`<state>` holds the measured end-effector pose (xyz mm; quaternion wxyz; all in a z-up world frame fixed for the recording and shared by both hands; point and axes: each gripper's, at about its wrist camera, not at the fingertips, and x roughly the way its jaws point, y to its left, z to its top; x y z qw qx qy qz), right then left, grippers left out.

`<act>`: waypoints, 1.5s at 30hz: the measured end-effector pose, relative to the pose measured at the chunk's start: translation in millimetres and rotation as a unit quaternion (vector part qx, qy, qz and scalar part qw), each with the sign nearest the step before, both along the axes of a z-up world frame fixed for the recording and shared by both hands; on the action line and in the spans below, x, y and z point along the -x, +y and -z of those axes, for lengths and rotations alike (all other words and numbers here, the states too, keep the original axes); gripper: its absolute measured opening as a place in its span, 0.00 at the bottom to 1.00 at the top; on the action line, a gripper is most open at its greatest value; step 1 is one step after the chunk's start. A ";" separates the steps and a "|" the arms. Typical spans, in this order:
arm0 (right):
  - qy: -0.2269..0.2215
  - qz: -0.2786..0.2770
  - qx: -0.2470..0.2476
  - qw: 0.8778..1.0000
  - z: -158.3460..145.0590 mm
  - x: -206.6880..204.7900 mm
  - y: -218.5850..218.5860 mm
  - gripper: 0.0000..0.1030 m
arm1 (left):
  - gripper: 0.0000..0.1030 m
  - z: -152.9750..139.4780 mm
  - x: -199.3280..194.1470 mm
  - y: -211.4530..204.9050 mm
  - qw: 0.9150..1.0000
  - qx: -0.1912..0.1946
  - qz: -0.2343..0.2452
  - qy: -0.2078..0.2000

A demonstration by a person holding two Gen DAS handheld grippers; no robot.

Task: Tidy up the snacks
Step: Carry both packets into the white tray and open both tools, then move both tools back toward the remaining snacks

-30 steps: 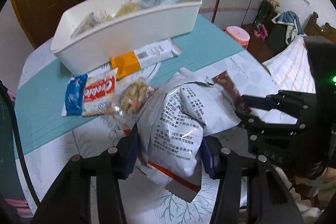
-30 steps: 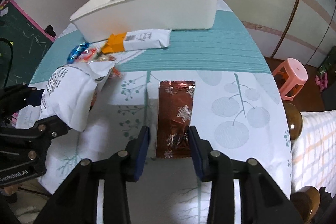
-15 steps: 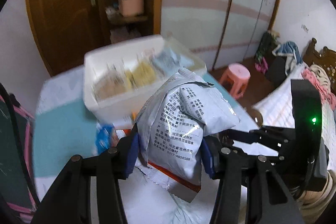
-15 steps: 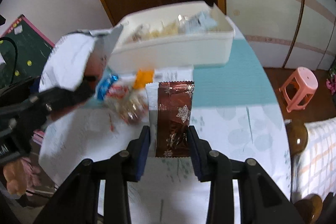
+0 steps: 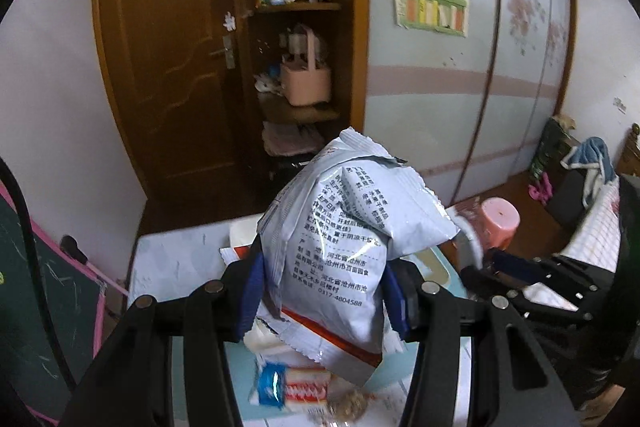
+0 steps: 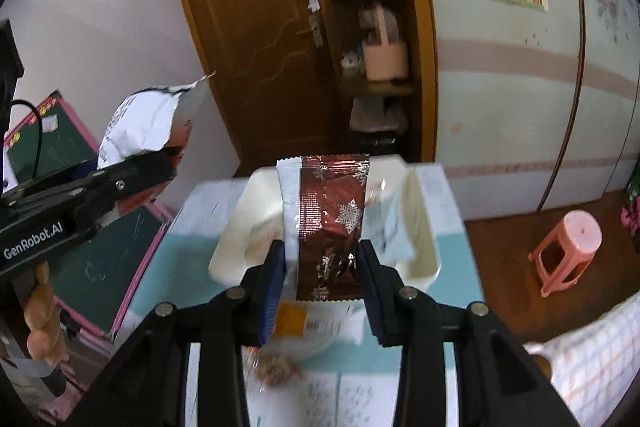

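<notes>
Here, white bag [image 5: 340, 255] clamped in left gripper [image 5: 324, 291], aloft

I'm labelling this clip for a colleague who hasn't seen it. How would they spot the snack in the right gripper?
Find the white bin on the table. In front of it, the right gripper holds a brown foil packet upright. Its white snowflakes set it apart from the pale printed bag at left.
</notes>
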<state>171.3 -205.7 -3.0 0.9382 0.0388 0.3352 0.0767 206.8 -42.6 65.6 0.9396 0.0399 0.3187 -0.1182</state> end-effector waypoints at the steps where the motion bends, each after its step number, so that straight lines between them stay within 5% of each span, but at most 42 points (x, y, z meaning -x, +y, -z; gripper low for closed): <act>1: -0.002 0.003 0.001 1.000 -3.6 -5.5 -2.5 0.36 | 0.49 -3.1 -5.1 -0.6 1.000 -0.003 -0.003 -0.002; 12: 0.014 0.057 0.028 0.998 -13.3 -77.3 -10.6 0.42 | 0.52 5.9 -87.0 -14.7 0.996 -0.073 -0.052 0.009; 13: 0.020 0.055 0.029 0.998 -9.5 -84.9 -9.0 0.45 | 0.57 10.8 -95.6 -13.7 0.995 -0.074 -0.065 0.016; 16: 0.048 0.048 0.038 0.997 7.2 -103.5 -2.6 0.52 | 0.95 29.8 -119.9 -10.2 0.991 -0.090 -0.093 0.041; 17: 0.056 0.045 0.042 0.996 13.0 -106.9 -0.4 0.53 | 0.96 36.8 -126.5 -8.3 0.989 -0.096 -0.100 0.046; 26: 0.106 0.034 0.061 0.992 44.2 -109.8 3.8 0.53 | 0.96 77.7 -134.3 4.0 0.985 -0.110 -0.088 0.103; 45: 0.103 0.036 0.049 0.993 30.9 -77.9 12.0 0.53 | 0.96 71.1 -75.9 2.8 0.988 -0.104 -0.038 0.105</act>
